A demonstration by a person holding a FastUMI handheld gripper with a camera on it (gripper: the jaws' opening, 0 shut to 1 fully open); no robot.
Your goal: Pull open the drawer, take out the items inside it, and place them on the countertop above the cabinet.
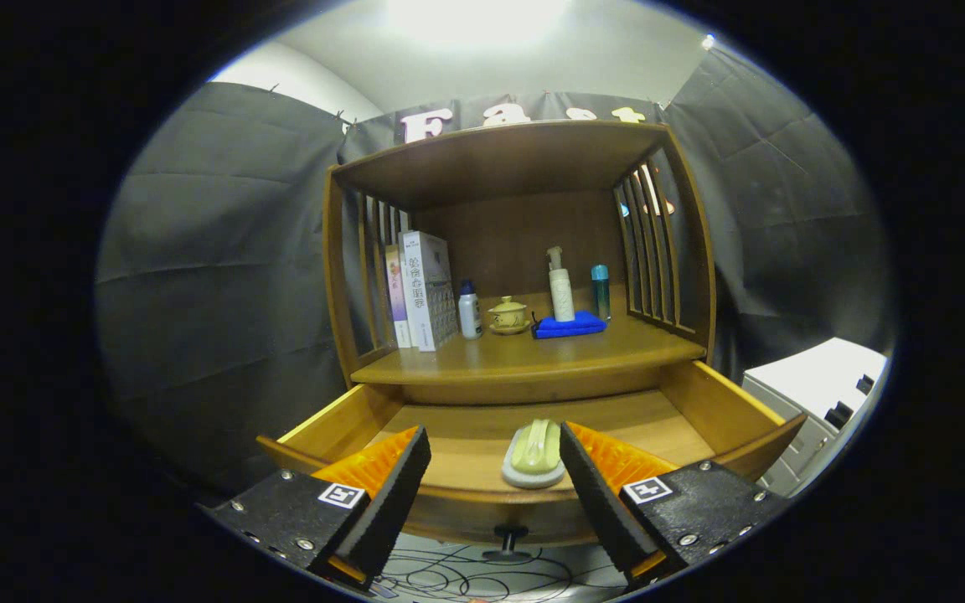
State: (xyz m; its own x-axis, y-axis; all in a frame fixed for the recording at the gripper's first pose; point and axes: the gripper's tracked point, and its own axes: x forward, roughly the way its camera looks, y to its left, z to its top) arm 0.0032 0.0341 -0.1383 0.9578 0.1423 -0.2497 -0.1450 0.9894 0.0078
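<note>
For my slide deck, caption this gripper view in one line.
Open gripper poised above the pulled-out wooden drawer, straddling a pale green soap bar on a white dish.

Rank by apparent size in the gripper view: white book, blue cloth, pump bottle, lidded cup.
1. White book
2. Blue cloth and pump bottle look alike, so unranked
3. Lidded cup
The gripper hangs open above the drawer.

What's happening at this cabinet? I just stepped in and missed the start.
A person's handheld gripper hangs open over the pulled-out drawer. A pale green item on a white base lies in the drawer between the fingers, nearer the right one, not yet grasped. On the countertop above stand books, bottles, a small lidded cup and a blue cloth.
</note>
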